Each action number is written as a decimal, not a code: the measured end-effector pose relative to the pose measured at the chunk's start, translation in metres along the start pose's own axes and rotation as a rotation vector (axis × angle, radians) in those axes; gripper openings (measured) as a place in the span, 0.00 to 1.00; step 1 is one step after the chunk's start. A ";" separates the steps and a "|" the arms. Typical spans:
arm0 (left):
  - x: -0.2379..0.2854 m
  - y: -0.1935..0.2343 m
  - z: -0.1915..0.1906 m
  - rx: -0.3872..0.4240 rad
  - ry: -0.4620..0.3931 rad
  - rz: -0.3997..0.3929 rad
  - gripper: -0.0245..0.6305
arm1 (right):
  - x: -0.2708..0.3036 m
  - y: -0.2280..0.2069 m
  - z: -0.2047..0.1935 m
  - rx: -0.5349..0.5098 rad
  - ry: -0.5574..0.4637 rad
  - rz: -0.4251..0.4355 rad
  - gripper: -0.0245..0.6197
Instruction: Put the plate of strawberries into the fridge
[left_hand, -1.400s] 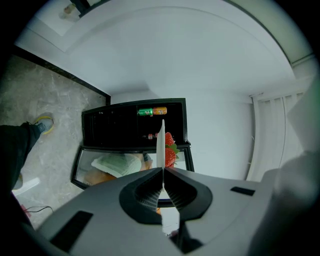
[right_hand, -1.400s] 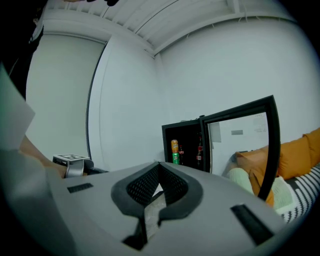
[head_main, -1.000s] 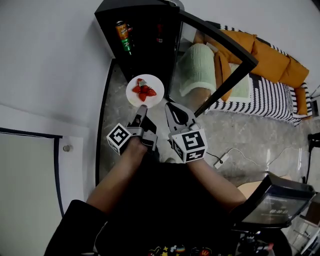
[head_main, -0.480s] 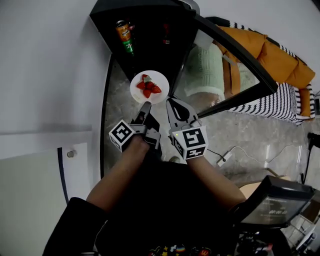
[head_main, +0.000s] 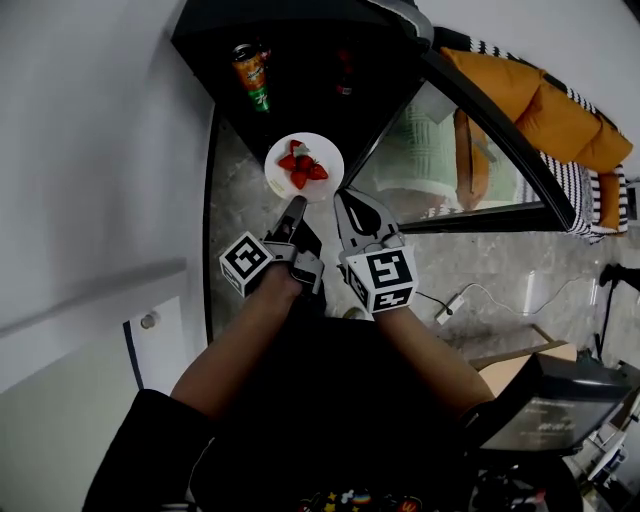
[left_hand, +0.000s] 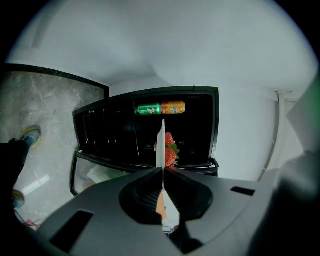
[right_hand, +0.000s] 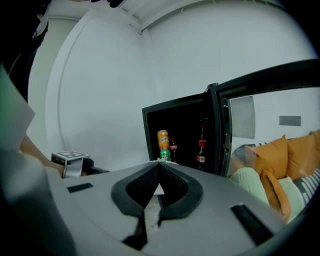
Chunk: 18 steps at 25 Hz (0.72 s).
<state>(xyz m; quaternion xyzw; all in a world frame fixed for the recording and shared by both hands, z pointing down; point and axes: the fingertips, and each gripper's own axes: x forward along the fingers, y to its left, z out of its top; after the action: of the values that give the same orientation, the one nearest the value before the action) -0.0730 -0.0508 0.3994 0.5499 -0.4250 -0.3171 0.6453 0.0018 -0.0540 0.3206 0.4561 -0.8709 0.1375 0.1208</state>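
A white plate (head_main: 279, 182) with several strawberries (head_main: 303, 168) hangs level just before the open black fridge (head_main: 300, 50). My left gripper (head_main: 296, 203) is shut on its near rim; in the left gripper view the plate (left_hand: 161, 142) shows edge-on between the jaws, the strawberries (left_hand: 170, 150) beyond them. My right gripper (head_main: 346, 198) is beside it at the plate's right rim, its jaws together. In the right gripper view the right gripper (right_hand: 159, 164) clamps nothing, and a thin sliver of plate lies past its tips.
The fridge's glass door (head_main: 480, 120) stands wide open to the right. Inside are an orange-green can (head_main: 250, 72) and small bottles (right_hand: 201, 145). A white wall is at left. An orange sofa (head_main: 560, 110) and a floor cable (head_main: 450, 300) are at right.
Both grippers and the plate have moved a little forward, closer to the fridge opening. The left gripper's hold on the plate is unchanged.
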 end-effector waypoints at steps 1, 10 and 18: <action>0.004 0.000 0.004 -0.001 0.008 0.002 0.06 | 0.006 -0.001 0.001 0.002 0.006 -0.007 0.05; 0.036 0.009 0.040 -0.016 0.070 0.024 0.06 | 0.054 -0.010 0.007 0.015 0.025 -0.063 0.05; 0.067 0.021 0.066 -0.015 0.134 0.017 0.06 | 0.090 -0.015 0.002 0.029 0.058 -0.111 0.05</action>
<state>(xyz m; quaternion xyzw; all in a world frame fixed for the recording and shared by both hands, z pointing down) -0.1047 -0.1346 0.4351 0.5614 -0.3834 -0.2771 0.6790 -0.0354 -0.1313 0.3509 0.5014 -0.8382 0.1562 0.1468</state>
